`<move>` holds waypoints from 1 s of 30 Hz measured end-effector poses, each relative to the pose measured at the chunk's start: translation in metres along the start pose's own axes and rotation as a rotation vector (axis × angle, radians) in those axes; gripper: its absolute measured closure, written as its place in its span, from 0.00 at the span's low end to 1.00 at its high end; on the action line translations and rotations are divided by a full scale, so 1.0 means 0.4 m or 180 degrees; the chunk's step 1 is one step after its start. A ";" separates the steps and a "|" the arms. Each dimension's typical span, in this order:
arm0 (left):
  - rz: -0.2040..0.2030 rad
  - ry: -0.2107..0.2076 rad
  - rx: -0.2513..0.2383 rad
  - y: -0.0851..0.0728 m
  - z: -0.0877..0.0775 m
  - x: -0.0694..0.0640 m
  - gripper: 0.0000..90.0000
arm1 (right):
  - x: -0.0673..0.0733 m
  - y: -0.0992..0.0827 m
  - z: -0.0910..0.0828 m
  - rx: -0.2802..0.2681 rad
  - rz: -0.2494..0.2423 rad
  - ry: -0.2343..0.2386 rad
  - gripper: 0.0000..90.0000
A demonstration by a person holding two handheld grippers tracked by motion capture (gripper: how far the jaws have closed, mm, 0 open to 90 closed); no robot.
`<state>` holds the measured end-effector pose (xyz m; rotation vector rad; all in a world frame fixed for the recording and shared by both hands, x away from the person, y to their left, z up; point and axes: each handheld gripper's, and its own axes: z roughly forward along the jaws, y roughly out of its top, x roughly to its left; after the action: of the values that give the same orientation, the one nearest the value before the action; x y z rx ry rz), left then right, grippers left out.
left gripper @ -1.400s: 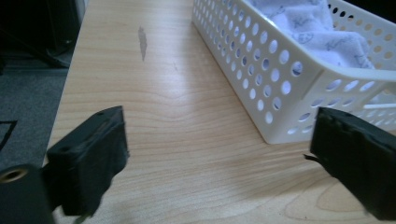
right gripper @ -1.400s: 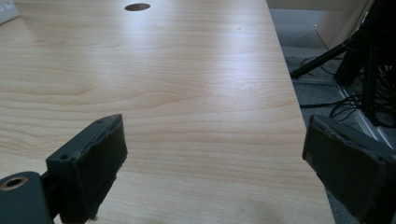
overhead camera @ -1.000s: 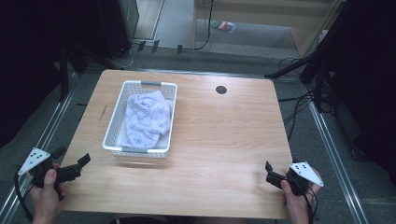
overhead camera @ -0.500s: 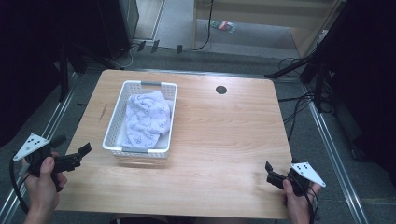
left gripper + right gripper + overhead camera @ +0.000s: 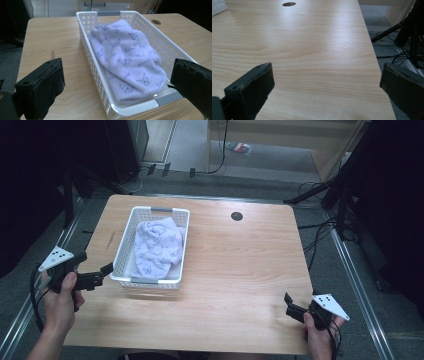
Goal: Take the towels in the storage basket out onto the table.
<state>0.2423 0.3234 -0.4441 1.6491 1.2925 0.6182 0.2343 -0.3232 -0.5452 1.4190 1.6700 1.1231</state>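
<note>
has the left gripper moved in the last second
Yes. The left gripper has travelled up the table's left edge toward the white basket; its open jaws now sit right beside the basket's near left corner.

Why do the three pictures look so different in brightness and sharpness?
High view: dim, dark surroundings, soft shadow under the white basket. Left gripper view: bright and crisp on the lilac cloth, its near black jaws blurred. Right gripper view: pale glare streaks across the table.
</note>
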 end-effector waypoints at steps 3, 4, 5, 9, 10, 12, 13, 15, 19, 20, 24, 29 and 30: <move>0.0007 -0.0010 0.0027 0.011 0.013 -0.009 0.00 | 0.000 0.000 0.001 0.0000 -0.0005 0.0000 0.00; 0.0009 -0.0010 0.0043 0.015 0.018 -0.013 0.00 | 0.000 0.000 0.001 0.0000 -0.0005 0.0000 0.00; 0.0018 -0.0010 0.0049 0.019 0.023 -0.016 0.00 | 0.000 0.000 0.001 0.0003 -0.0005 0.0000 0.00; 0.0033 -0.0025 0.0103 0.037 0.042 -0.029 0.00 | 0.000 0.000 0.000 0.0011 0.0009 -0.0002 0.00; 0.0049 -0.0027 0.0113 0.041 0.045 -0.031 0.00 | -0.001 0.001 0.000 0.0017 0.0012 0.0002 0.00; 0.0067 -0.0021 0.0137 0.049 0.056 -0.037 0.00 | -0.001 0.001 0.001 0.0018 0.0018 0.0001 0.00; 0.0082 -0.0018 0.0154 0.055 0.062 -0.040 0.00 | -0.001 0.000 0.001 0.0015 0.0022 -0.0002 0.00; 0.0077 -0.0032 0.0163 0.063 0.071 -0.046 0.00 | -0.001 0.000 0.000 0.0014 0.0022 -0.0002 0.00; 0.0078 -0.0034 0.0187 0.075 0.087 -0.056 0.00 | -0.001 0.001 0.001 0.0021 0.0013 -0.0004 0.00; 0.0089 -0.0035 0.0195 0.077 0.092 -0.058 0.00 | 0.000 0.001 0.001 0.0017 0.0010 -0.0006 0.00; 0.0092 -0.0042 0.0257 0.081 0.110 -0.068 0.00 | -0.001 0.001 0.000 0.0019 0.0021 -0.0009 0.00; 0.0087 -0.0041 0.0293 0.090 0.127 -0.073 0.00 | -0.001 0.001 0.001 0.0019 0.0022 -0.0011 0.00; 0.0077 -0.0041 0.0289 0.091 0.129 -0.074 0.00 | -0.001 0.001 0.001 0.0018 0.0023 -0.0008 0.00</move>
<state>0.2923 0.2767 -0.4308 1.7422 1.3097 0.5697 0.2347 -0.3235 -0.5451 1.4305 1.6689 1.1210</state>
